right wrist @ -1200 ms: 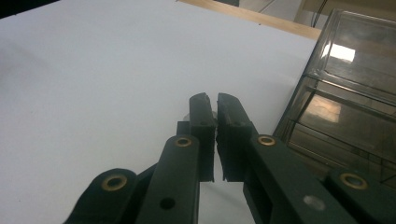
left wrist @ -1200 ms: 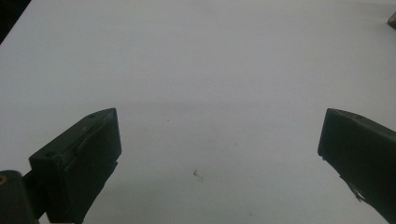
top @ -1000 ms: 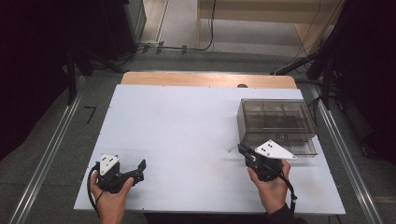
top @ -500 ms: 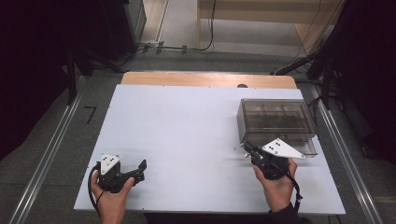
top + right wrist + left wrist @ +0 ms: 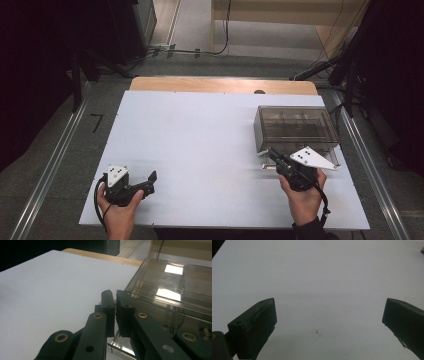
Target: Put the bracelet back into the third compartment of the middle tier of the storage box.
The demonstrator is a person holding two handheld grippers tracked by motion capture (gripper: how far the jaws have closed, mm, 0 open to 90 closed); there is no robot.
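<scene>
A smoky clear plastic box [image 5: 295,127] with a shut lid and inner compartments stands on the right half of the white table [image 5: 200,140]. My right gripper [image 5: 270,151] is shut, its tips at the box's near left corner. In the right gripper view the two jaws [image 5: 115,293] are pressed together beside the box [image 5: 170,287], with a clear lip of the box just below them; nothing shows between them. My left gripper [image 5: 151,182] rests at the near left of the table. Its jaws [image 5: 329,315] stand wide open over bare white surface.
A wooden strip [image 5: 220,85] runs along the table's far edge. Metal rails [image 5: 50,175] flank the table on the floor, and cables [image 5: 200,50] lie beyond it. The broad middle of the white top lies between the two hands.
My right gripper has slid a little to the right along the box's near side. The left gripper has stayed put.
</scene>
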